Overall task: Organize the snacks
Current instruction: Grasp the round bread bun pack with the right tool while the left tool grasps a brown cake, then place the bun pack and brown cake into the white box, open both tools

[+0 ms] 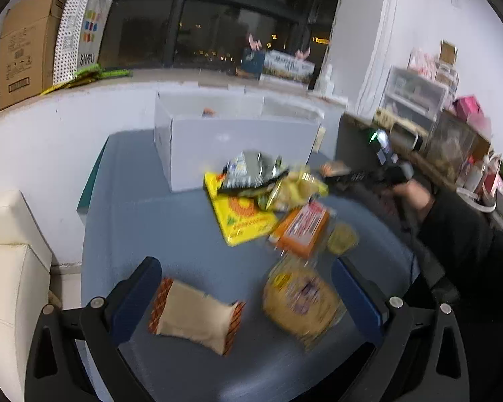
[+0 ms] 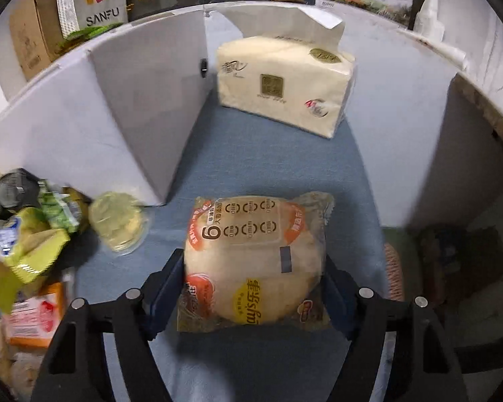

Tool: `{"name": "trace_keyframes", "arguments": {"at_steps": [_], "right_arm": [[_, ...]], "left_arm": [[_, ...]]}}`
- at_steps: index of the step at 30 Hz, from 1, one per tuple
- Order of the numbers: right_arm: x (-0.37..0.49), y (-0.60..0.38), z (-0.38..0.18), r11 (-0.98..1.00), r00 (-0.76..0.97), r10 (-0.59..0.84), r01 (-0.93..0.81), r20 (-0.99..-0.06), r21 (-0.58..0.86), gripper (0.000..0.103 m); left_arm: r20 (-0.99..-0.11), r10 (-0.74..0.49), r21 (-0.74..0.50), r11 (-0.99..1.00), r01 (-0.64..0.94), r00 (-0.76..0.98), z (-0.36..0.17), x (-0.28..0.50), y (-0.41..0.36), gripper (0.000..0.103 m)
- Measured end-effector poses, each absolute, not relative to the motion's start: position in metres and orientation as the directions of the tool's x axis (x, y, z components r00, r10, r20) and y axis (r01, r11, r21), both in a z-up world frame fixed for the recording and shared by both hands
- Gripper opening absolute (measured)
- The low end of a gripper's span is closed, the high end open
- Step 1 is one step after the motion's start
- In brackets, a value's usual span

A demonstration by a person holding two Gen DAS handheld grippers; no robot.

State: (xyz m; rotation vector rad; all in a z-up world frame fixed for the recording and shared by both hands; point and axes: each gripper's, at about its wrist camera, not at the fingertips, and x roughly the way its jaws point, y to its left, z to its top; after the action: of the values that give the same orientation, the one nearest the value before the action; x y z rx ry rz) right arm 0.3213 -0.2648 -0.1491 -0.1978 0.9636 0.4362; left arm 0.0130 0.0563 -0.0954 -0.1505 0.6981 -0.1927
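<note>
**Bread packet between right jaws; left gripper wide over two snacks**

Right gripper (image 2: 253,288) points steeply down at the blue tabletop (image 2: 268,154); a clear-wrapped round bread packet (image 2: 255,261) lies flat on the cloth between its two blue fingers (image 2: 166,288); both fingers sit tight against the wrapper's sides, so the packet reads as grasped; its far end sticks out well beyond the fingertips, toward a tissue pack (image 2: 285,87) standing further off. Just left of the packet's far end stands the corner of a white box (image 2: 117,114); a small round yellow-green packet (image 2: 117,226) lies against that corner; further left, blurred, a heap of green and yellow bags (image 2: 26,234) and an orange packet (image 2: 33,315).

Left gripper (image 1: 248,305) hangs above the same tabletop (image 1: 144,221), jaws spread wide and gripping nothing; a tan bar with orange ends (image 1: 194,315) lies just inside the left finger (image 1: 134,298), contact not clear; a round yellow packet (image 1: 301,301) lies near the right finger; both rest on the cloth. Beyond them: an orange box (image 1: 301,227), a flat yellow pack (image 1: 241,214), a silver bag (image 1: 251,171) atop the pile; the white box (image 1: 238,147) stands behind. At right, a dark-sleeved hand (image 1: 415,194), motion-blurred.
</note>
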Motion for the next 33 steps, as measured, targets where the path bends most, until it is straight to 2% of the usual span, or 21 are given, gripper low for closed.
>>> {"name": "trace_keyframes", "arguments": {"at_steps": [6,12,14,15,16,17,18,25,33], "right_arm": [[0.291,-0.278,-0.122,0.878,0.509,0.38,-0.461,-0.772,0.128,0.077],[0.232,-0.284,-0.075,0.816,0.54,0.506,-0.552,-0.673,0.171,0.078],[0.211,-0.284,-0.063,0.8,0.55,0.534,-0.574,-0.641,0.174,0.078],[0.202,-0.286,-0.057,0.791,0.551,0.552,-0.584,-0.625,0.183,0.078],[0.191,-0.287,-0.051,0.777,0.549,0.575,-0.6,-0.607,0.193,0.078],[0.185,-0.285,-0.048,0.774,0.554,0.579,-0.605,-0.598,0.188,0.078],[0.184,-0.283,-0.047,0.772,0.557,0.58,-0.608,-0.594,0.184,0.078],[0.16,-0.267,-0.038,0.733,0.543,0.619,-0.658,-0.567,0.171,0.078],[0.175,-0.234,-0.028,0.687,0.497,0.668,-0.699,-0.554,0.201,0.078]], "left_arm": [[-0.746,-0.174,-0.125,0.985,0.121,0.643,-0.129,0.027,0.068,0.103],[-0.802,-0.159,-0.093,0.985,0.143,0.575,-0.158,0.039,0.07,0.103],[-0.811,-0.167,-0.092,0.983,0.16,0.56,-0.164,0.042,0.069,0.101],[-0.811,-0.181,-0.099,0.98,0.174,0.557,-0.166,0.044,0.069,0.096],[-0.803,-0.175,-0.079,0.979,0.189,0.569,-0.166,0.043,0.067,0.081],[-0.798,-0.16,-0.059,0.98,0.189,0.581,-0.165,0.043,0.067,0.073],[-0.795,-0.179,-0.091,0.98,0.177,0.58,-0.162,0.044,0.071,0.062],[-0.705,-0.2,-0.152,0.98,0.131,0.681,-0.129,0.038,0.081,0.061],[-0.523,-0.227,-0.147,0.973,0.176,0.822,-0.04,0.078,0.072,0.061]]}}
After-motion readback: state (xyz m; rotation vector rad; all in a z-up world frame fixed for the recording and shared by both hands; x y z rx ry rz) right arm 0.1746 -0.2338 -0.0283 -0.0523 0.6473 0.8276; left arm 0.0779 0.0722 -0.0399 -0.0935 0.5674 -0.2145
